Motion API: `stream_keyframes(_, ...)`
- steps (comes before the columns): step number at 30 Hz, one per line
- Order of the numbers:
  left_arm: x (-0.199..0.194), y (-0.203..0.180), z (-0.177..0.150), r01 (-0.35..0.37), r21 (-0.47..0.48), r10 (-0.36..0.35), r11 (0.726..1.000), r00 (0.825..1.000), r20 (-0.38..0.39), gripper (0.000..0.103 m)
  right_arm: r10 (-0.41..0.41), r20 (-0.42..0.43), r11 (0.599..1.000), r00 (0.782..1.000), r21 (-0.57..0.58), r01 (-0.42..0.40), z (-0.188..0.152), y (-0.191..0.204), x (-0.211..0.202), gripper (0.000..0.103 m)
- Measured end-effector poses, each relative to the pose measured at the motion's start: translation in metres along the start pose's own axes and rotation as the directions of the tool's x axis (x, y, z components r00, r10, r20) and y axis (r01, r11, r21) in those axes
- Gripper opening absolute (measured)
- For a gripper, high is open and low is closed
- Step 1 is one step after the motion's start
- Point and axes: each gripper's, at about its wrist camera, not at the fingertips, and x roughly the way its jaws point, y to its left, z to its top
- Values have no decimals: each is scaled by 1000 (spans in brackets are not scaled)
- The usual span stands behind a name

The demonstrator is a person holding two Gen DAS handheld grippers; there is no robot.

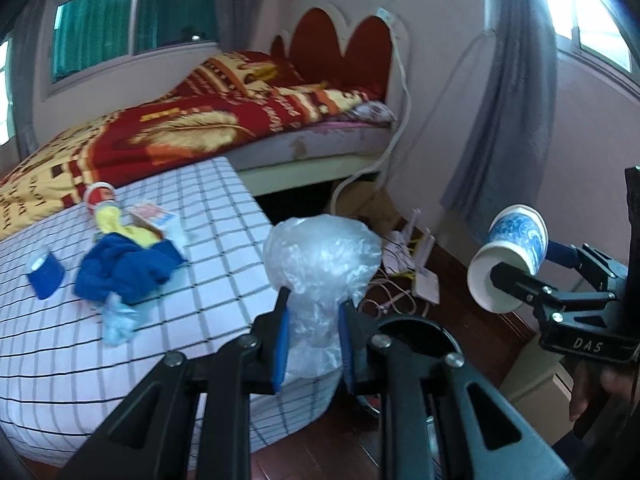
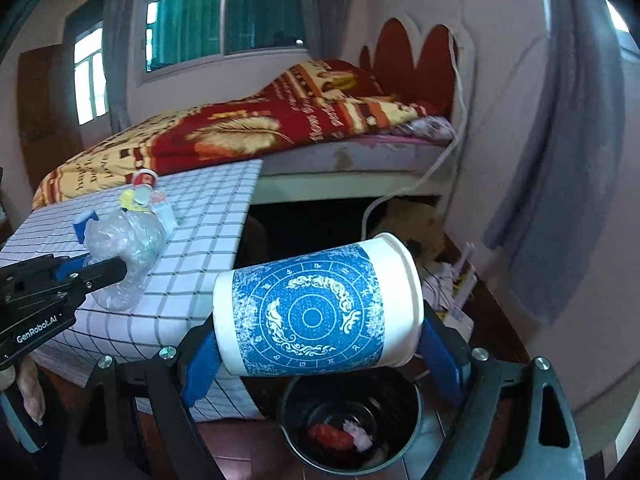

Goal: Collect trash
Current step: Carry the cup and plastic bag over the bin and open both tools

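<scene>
Bin (image 2: 296, 436) holding scraps; we are gripping paper cup (image 2: 316, 312) in right gripper (image 2: 320, 354), plastic bag (image 1: 320, 264) in left gripper (image 1: 314, 344); table (image 1: 208, 216) litter remaining

Both tools are up in the air and both are clamped shut on something. The left tool (image 1: 312, 340) has its blue-padded fingers (image 1: 280, 354) squeezed in on either side of its load, pointing forward and roughly level; from the right camera it (image 2: 100, 272) comes in from the left edge, with a bit of the person's left hand (image 2: 30, 388) wrapped on the handle below. The right tool (image 2: 320, 344) grips sideways across what it carries, fingers spread fairly wide. From the left camera it (image 1: 520, 276) reaches in from the right edge.
</scene>
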Motion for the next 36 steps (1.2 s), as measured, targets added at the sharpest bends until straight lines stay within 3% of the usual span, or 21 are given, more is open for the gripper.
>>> stream_keyframes(8, 28, -40, -15, 77, 60, -72, 995, 994, -82, 23, -40, -68, 998, 997, 49, 43, -31, -37, 12, 88)
stream_keyframes(17, 66, -68, -40, 167, 83, -148, 982, 969, -198, 23, -49, -151, 995, 987, 79, 62, -67, -65, 36, 88)
stream_keyframes(27, 112, -82, -68, 208, 89, -169, 974, 930, -326, 23, -24, -257, 995, 966, 86, 47, -107, -81, 78, 88)
stream_keyframes(36, 154, -99, -88, 241, 95, -176, 966, 881, -438, 23, 5, -360, 1000, 933, 13, 0, -143, -80, 128, 88)
